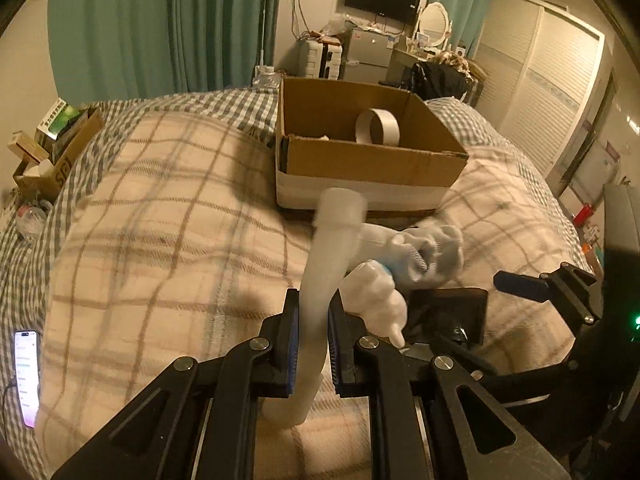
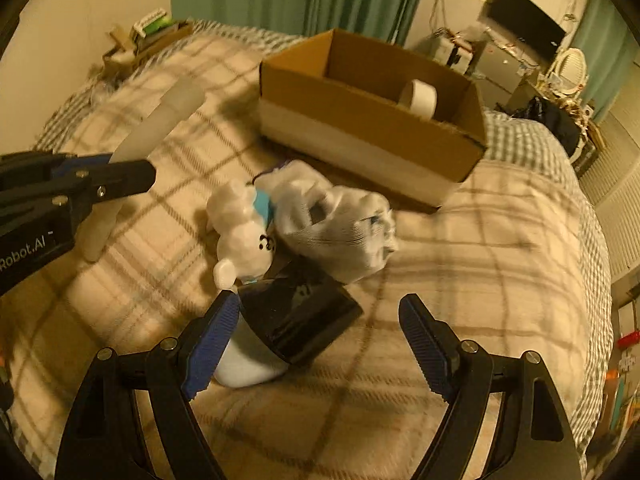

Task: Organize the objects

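Left gripper pinches a blurry white tube near the cardboard box, right gripper gapes empty, side reads "Robot.AI", I think.

White plastic tube held off bed; white figurine, crumpled white glove, black box clustered before cardboard box holding tape roll.

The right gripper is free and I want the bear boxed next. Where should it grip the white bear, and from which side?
Grip the bear across its round body, coming down from above. It lies on the blanket wedged between the glove and the black box, so a low side approach looks blocked. The right gripper is open, probably wide enough; the thin ear would likely slip.
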Available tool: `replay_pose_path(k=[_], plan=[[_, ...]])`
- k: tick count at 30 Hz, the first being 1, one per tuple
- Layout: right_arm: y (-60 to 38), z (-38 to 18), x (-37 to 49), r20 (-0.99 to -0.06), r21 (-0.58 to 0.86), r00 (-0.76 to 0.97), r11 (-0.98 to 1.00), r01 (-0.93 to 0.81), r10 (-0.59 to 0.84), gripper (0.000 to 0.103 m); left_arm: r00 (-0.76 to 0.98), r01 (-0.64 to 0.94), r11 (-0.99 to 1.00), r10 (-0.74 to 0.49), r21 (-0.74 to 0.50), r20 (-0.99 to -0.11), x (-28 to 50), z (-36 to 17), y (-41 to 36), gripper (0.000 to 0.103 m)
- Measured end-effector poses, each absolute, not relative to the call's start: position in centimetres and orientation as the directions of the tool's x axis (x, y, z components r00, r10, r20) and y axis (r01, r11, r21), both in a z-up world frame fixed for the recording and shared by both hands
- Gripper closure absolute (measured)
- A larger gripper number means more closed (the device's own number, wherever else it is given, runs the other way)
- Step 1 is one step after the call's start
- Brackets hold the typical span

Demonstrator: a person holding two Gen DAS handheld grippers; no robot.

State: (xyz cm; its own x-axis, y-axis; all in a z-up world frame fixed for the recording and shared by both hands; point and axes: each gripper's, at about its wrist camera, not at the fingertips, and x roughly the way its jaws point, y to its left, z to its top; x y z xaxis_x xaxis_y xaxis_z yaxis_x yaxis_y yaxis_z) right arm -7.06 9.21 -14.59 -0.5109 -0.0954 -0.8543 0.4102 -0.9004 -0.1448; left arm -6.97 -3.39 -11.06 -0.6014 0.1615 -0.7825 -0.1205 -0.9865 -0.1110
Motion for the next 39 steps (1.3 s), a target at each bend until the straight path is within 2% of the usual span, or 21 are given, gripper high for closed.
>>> replay_pose_path(k=[6, 8, 12, 18, 28, 39], plan=[[8.7, -15.9, -8.0, -0.873, -0.123, -0.475, -0.893, 0.432, -0.109, 0.022, -0.586, -0.119, -0.986, 0.166, -0.118, -0.793, -7.0, -11.6, -3.4, 0.091], [9.0, -15.6, -7.8, -0.869, -0.108, -0.478, -0.893, 0.436, -0.128, 0.035, -0.59, -0.118, -0.986, 0.162, -0.114, -0.791, -6.8, -11.5, -3.3, 0.091], [9.5, -14.2, -6.9, -0.836, -0.108, -0.529, -0.901, 0.42, -0.146, 0.035, -0.605, -0.113, -0.987, 0.156, -0.11, -0.781, -6.1, -10.7, -3.1, 0.091], [10.8, -10.3, -5.0, -0.771, -0.092, -0.61, -0.916, 0.39, -0.183, 0.036, -0.635, -0.136, -0.986, 0.161, -0.096, -0.756, -4.4, -8.6, -2.5, 0.091], [12.9, -3.0, -3.8, -0.659, -0.15, -0.729, -0.917, 0.37, -0.187, 0.041, -0.659, -0.208, -0.976, 0.193, -0.071, -0.727, -4.1, -4.8, -0.3, 0.091], [14.3, 5.2, -10.3, -0.554, -0.156, -0.807, -0.927, 0.341, -0.204, 0.043, -0.692, -0.238, -0.966, 0.239, -0.098, -0.681, -11.6, 1.3, 0.9, 0.091]])
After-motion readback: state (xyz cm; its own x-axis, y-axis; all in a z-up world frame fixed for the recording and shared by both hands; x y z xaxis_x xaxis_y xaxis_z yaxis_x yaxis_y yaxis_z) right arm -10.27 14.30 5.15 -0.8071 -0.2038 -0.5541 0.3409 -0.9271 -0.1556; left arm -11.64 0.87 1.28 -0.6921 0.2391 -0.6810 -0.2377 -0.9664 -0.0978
